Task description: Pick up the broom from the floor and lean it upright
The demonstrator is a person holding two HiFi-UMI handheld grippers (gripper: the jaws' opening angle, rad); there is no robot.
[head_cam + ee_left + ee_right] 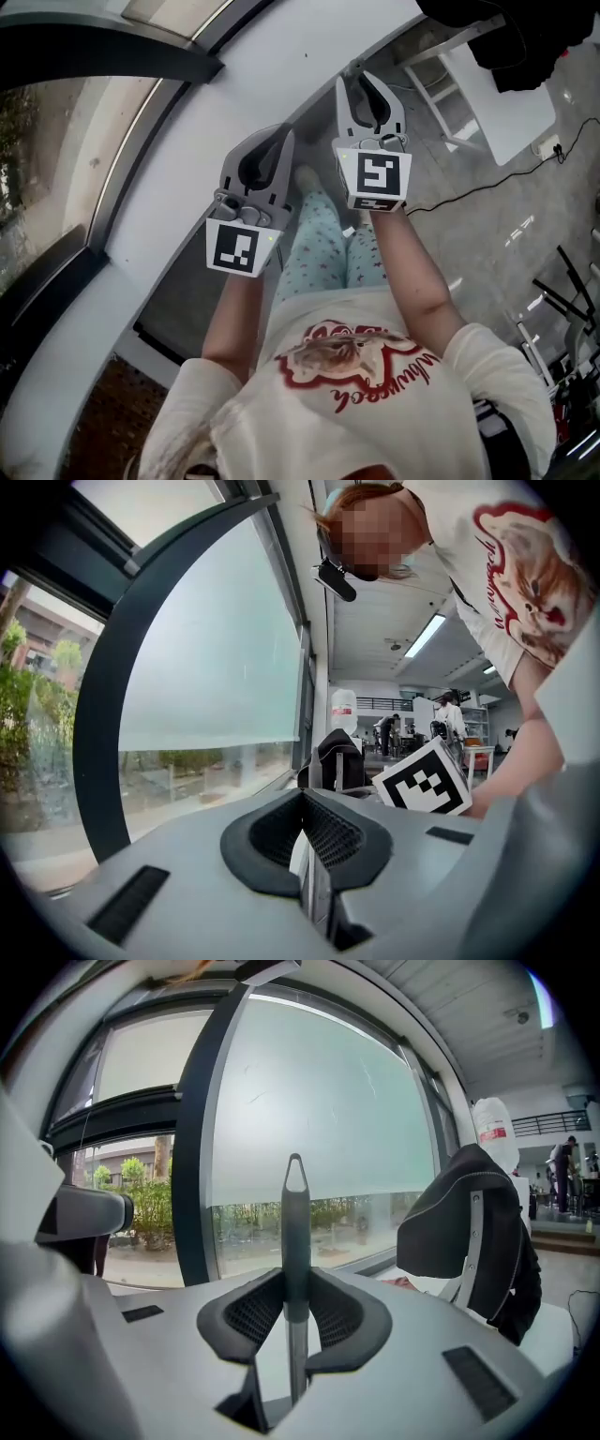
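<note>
Broom handle (295,1213): slim, grey, loop-tipped.

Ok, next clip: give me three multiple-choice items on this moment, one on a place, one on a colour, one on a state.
1. In the head view the window lies at: A the left; B the right; C the bottom edge.
2. The trousers are: A black; B pale blue-green; C red.
3. The right gripper has its jaws: A wide apart, empty; B closed on the broom handle; C out of sight.
Answers: A, glass fills the left side; B, the patterned legs show that colour; B, the grey handle stands pinched between them.
</note>
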